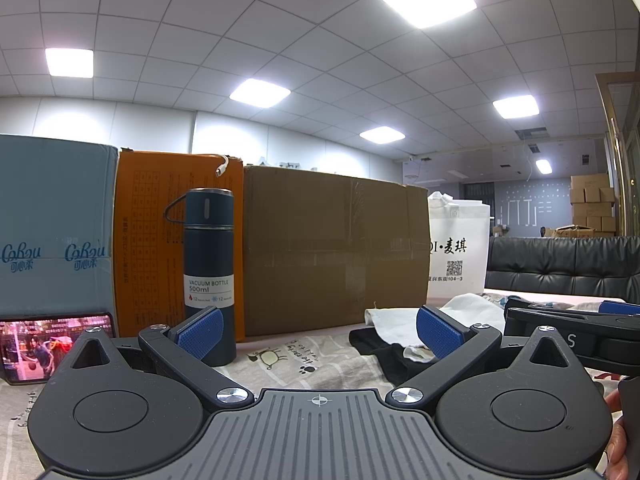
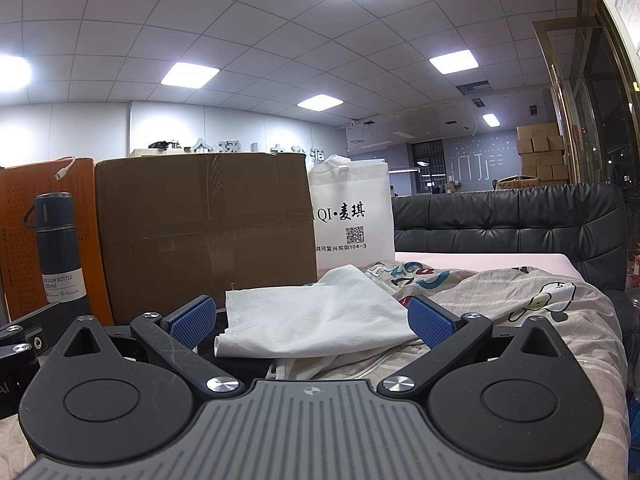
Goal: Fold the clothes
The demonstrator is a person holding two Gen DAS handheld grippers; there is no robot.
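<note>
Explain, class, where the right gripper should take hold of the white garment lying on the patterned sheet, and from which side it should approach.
Grip the white garment at its near hemmed corner, coming in low from the near side, probably best. That edge lifts slightly off the black garment beneath it, so one finger could slide under. The right gripper already faces it with its jaws wide open; the rest lies flat.
</note>
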